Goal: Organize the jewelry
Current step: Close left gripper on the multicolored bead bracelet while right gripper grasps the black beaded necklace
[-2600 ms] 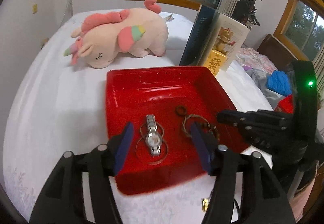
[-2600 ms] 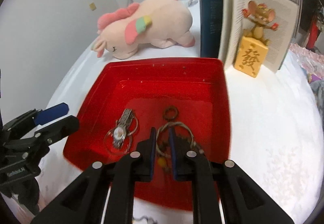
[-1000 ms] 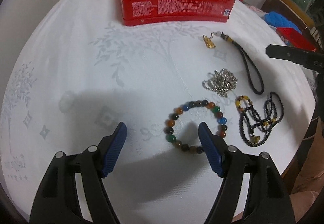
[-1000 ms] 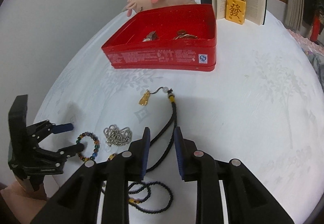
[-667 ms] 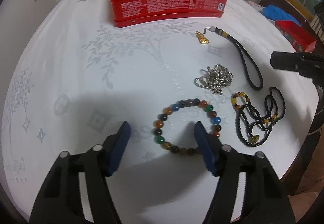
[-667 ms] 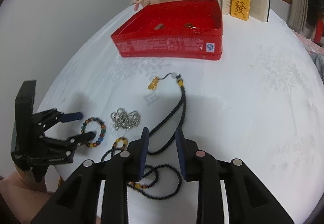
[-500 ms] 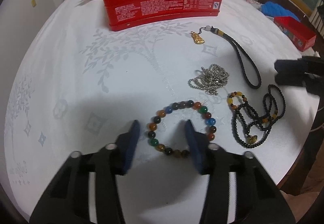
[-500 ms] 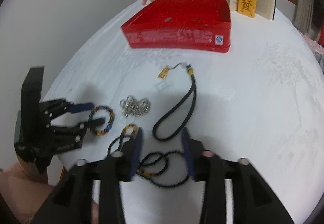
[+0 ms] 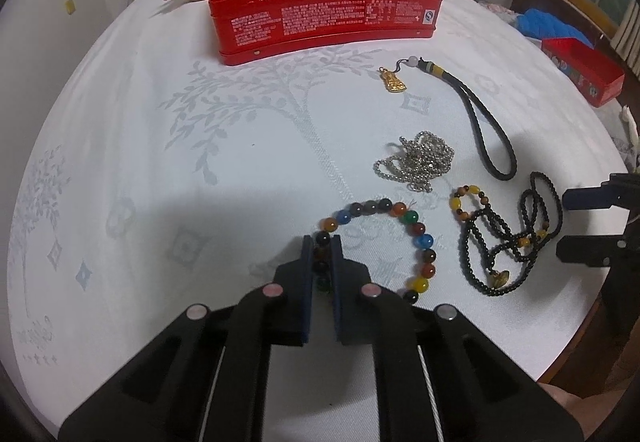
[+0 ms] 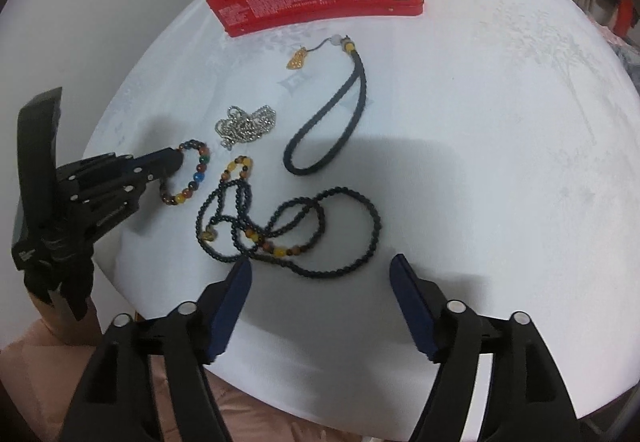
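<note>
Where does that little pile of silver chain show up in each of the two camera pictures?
Left wrist view: the silver chain lies right of centre, beyond the colourful bead bracelet.
Right wrist view: the silver chain sits left of centre, in the upper half.
Shared landmark: the black cord loop with its gold charm lies just right of the chain in both.

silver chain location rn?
The silver chain lies bunched on the white tablecloth, between the multicolour bead bracelet and the gold charm, left of the black cord loop.
</note>
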### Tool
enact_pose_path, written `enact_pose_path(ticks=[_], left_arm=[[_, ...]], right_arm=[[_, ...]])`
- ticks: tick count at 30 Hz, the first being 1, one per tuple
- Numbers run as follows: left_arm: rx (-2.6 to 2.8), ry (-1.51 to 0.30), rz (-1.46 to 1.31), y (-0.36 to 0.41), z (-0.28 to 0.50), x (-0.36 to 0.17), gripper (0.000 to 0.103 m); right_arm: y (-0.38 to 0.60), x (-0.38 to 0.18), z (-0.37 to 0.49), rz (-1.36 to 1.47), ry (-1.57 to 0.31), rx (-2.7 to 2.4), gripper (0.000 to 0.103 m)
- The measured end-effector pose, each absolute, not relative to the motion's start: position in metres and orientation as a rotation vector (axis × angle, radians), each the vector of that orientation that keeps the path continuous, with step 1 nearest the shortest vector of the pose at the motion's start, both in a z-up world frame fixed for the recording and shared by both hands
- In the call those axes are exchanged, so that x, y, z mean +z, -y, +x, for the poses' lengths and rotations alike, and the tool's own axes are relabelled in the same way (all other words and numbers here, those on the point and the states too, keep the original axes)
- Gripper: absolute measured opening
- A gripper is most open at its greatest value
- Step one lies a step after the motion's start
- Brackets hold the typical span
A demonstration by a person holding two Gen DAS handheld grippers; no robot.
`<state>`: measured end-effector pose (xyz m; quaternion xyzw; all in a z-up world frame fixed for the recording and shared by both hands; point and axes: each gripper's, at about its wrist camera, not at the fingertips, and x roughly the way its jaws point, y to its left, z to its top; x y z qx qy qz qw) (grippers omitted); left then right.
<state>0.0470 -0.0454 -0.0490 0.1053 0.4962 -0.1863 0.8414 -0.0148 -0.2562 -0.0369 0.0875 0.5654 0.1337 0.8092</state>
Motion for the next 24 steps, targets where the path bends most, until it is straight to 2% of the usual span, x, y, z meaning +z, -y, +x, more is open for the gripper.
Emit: enact_pose_path(ticks=[6, 13, 16, 18, 20, 21, 23, 24], left_arm=[[-0.402, -1.057, 0.218, 0.041, 0.048, -0.048, 0.006], [-0.42, -1.069, 0.196, 0.039, 0.05, -0.048, 0.006], [-0.43, -1.078, 0.182, 0.037, 0.052, -0.048, 0.006], [-0.435, -1.08, 0.178, 0.036, 0.052, -0.048, 0.006], [-0.437, -1.081, 0.176, 0.035, 0.052, -0.048, 0.006], [-0.438, -1.081, 0.176, 0.035, 0.052, -0.048, 0.006], [-0.438, -1.082, 0.173, 0.035, 0.053, -0.048, 0.006], [-0.438, -1.082, 0.172, 0.035, 0.053, -0.048, 0.006]], right_arm=[[0.234, -0.038, -0.005, 0.139, -1.209, 0.279, 0.074], [0.2, -0.046, 0.001, -0.003, -1.219, 0.208, 0.096], [0.187, -0.05, 0.004, -0.05, -1.21, 0.167, 0.095], [0.186, -0.049, 0.006, -0.048, -1.204, 0.154, 0.091], [0.189, -0.047, 0.007, -0.039, -1.192, 0.14, 0.076], [0.191, -0.045, 0.007, -0.028, -1.189, 0.133, 0.073], [0.2, -0.044, 0.007, -0.002, -1.178, 0.114, 0.053], [0.206, -0.046, 0.007, 0.007, -1.174, 0.111, 0.049]])
